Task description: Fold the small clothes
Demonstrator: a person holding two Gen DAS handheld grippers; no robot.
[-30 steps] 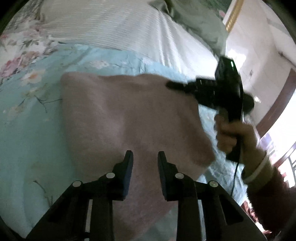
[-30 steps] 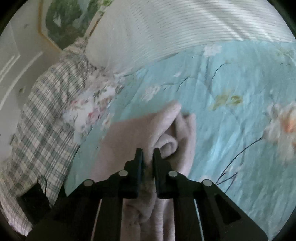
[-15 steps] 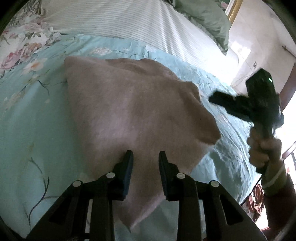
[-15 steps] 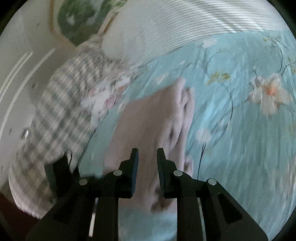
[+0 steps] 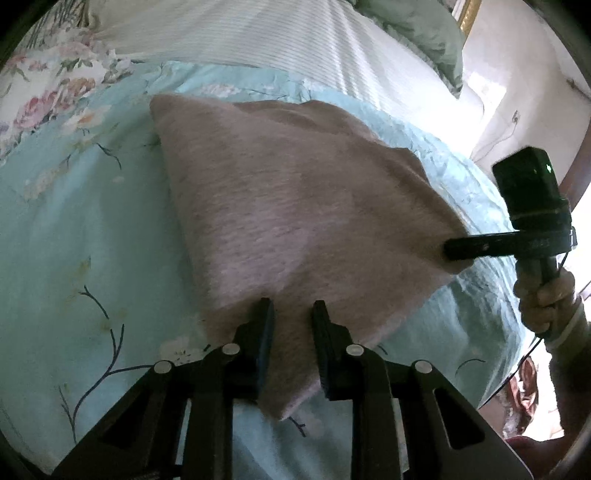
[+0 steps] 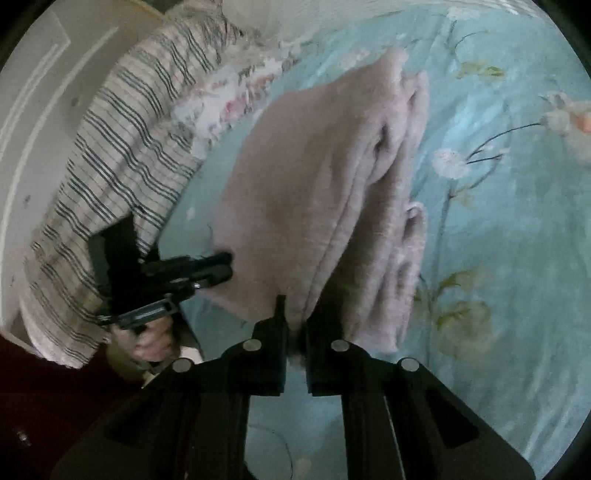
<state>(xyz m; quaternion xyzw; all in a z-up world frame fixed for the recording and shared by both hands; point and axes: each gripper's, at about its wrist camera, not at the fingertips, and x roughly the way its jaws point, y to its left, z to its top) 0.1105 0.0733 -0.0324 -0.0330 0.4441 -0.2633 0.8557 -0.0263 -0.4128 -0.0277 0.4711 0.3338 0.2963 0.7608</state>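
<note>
A folded pinkish-beige garment (image 5: 295, 221) lies on the light blue floral bedspread (image 5: 74, 240). My left gripper (image 5: 291, 314) is open, its fingers set on either side of the garment's near corner. In the right wrist view the garment (image 6: 325, 177) shows stacked folded layers. My right gripper (image 6: 295, 306) is shut on the garment's near edge, with cloth pinched between the fingers. In the left wrist view the right gripper (image 5: 454, 251) grips the garment's right corner. In the right wrist view the left gripper (image 6: 221, 266) sits at the garment's left edge.
A white striped pillow (image 5: 258, 40) and a green cushion (image 5: 417, 29) lie behind the garment. A floral pillow (image 5: 48, 92) is at the left. A plaid blanket (image 6: 122, 147) lies beside the bed's left side. A white wall (image 5: 517, 92) stands at the right.
My right gripper let go of the far fold, swung back toward the near side and shut on the garment's near edge. My left gripper stayed open at the near corner.
</note>
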